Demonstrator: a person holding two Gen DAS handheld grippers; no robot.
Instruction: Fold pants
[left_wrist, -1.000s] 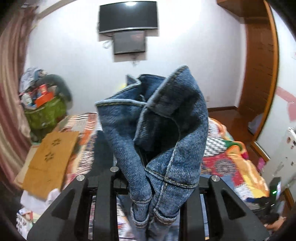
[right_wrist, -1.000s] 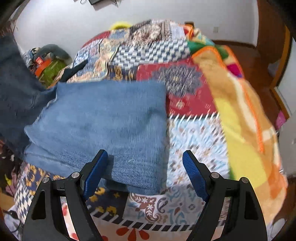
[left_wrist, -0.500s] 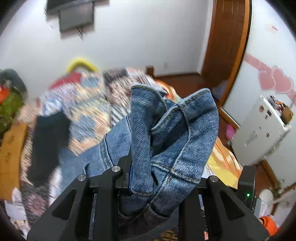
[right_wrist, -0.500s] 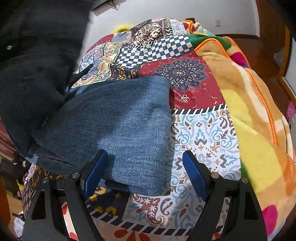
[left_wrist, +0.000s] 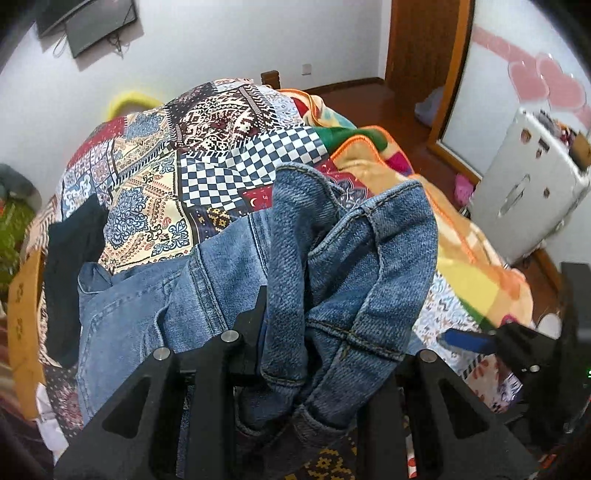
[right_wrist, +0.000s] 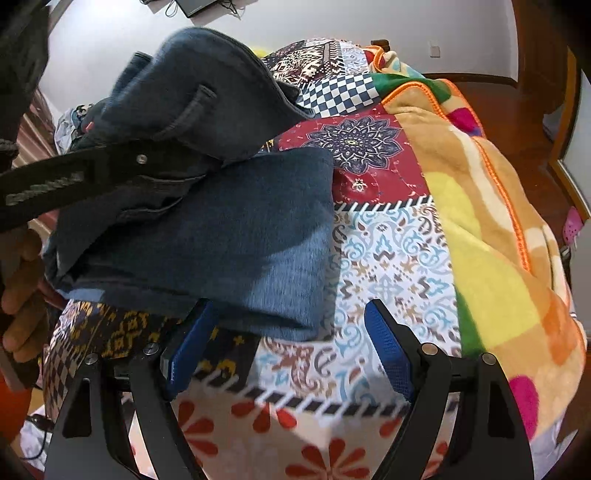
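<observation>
Blue denim pants (left_wrist: 347, 266) lie partly folded on a patchwork bedspread (left_wrist: 221, 147). My left gripper (left_wrist: 314, 362) is shut on a bunched hem and waistband end of the pants, held above the folded part. In the right wrist view the folded pants (right_wrist: 229, 236) lie flat on the bed, and the lifted denim end (right_wrist: 199, 96) hangs over them from the upper left, held by the left gripper (right_wrist: 55, 184). My right gripper (right_wrist: 288, 350) is open with blue pads (right_wrist: 188, 347) and sits at the near edge of the folded pants, holding nothing.
An orange and yellow blanket (right_wrist: 498, 221) covers the bed's right side. A dark garment (left_wrist: 70, 266) lies at the bed's left edge. A white appliance (left_wrist: 528, 192) stands on the floor at right. A wooden door (left_wrist: 424, 37) is at the back.
My left gripper has swung the held denim end down and over toward the folded pants on the bed. My right gripper has stayed open at the near edge.
</observation>
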